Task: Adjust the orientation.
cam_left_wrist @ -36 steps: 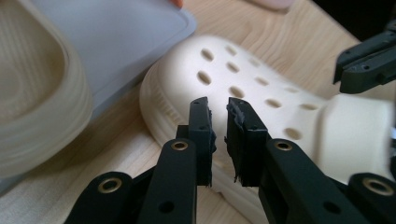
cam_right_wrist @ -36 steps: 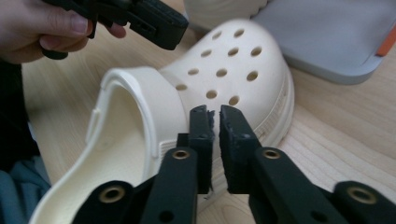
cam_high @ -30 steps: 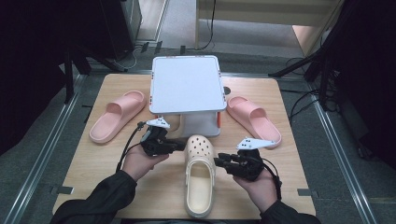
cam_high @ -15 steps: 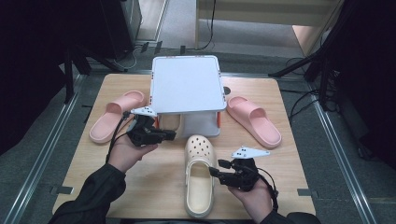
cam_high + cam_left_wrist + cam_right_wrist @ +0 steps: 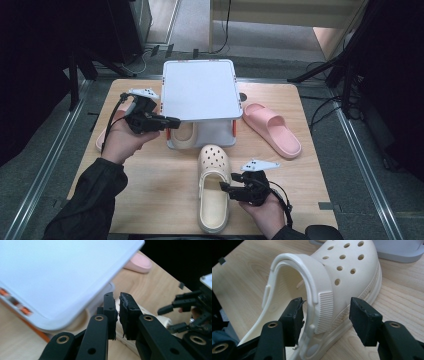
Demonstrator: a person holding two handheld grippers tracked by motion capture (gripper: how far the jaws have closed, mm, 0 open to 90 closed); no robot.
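At about nine o'clock on the pale wooden surface (image 5: 165, 175), a pink foam slide sandal (image 5: 102, 140) lies mostly hidden behind the person's left hand. That hand holds the left gripper (image 5: 170, 121) raised beside the left edge of the white two-tier plastic rack (image 5: 200, 90); its jaws are closed together with nothing between them, pointing toward three o'clock. Under the rack's top shelf, a cream clog (image 5: 184, 134) sits on the lower level. At six o'clock from the rack lies a second cream perforated rubber clog (image 5: 214, 187), toe toward the rack. The right gripper (image 5: 223, 187) rests at its right side, jaws parted and just opening, straddling the heel strap and side wall without pressing them. At three o'clock lies another pink slide sandal (image 5: 272, 129), well apart.
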